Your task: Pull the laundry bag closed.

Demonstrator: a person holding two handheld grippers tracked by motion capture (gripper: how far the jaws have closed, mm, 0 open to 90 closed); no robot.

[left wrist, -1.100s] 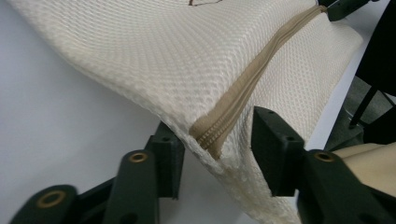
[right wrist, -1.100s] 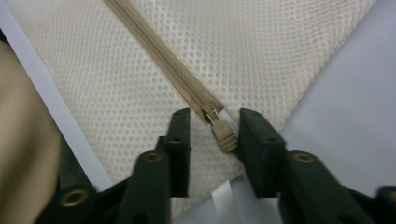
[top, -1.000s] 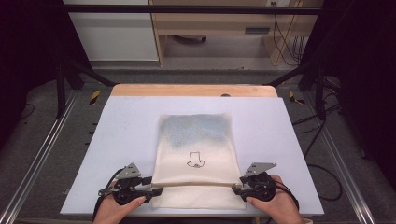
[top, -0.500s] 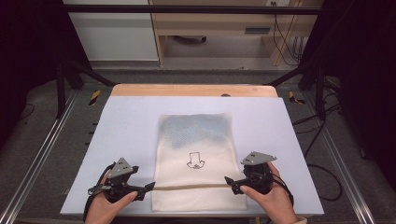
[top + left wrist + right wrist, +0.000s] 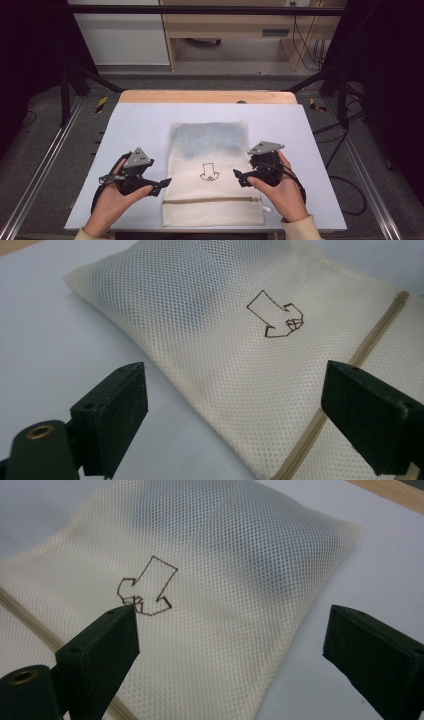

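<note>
Mesh bag (image 5: pixel 212 175): cream net pouch lying flat on the pale bench (image 5: pixel 140 125), long way running away from the person, near edge close to the bench's front.
Inside the bag: a blue-grey bundle (image 5: pixel 210 140) shows through the mesh at the far end; what it is, I can't tell.
Arrow mark (image 5: pixel 209 171): dark outline drawn mid-bag, head aimed toward the person.
Zipper (image 5: pixel 212 200): tan strip running straight across the near end, looks closed.
Left claw (image 5: pixel 161 185): and there it is, jaws just sprung wide, nothing between them, hovering at the bag's left edge just above the zipper line. In the left gripper view the pads (image 5: pixel 115 415) frame mesh and bench without touching either.
Right claw (image 5: pixel 241 177): same story, jaws just opened, empty, tips poised over the bag's right part beside the arrow. In the right gripper view its pads (image 5: pixel 102 645) hang clear above the mesh.
Hands: left hand (image 5: pixel 112 202) and right hand (image 5: pixel 280 192) each wrapped round a claw body.
</note>
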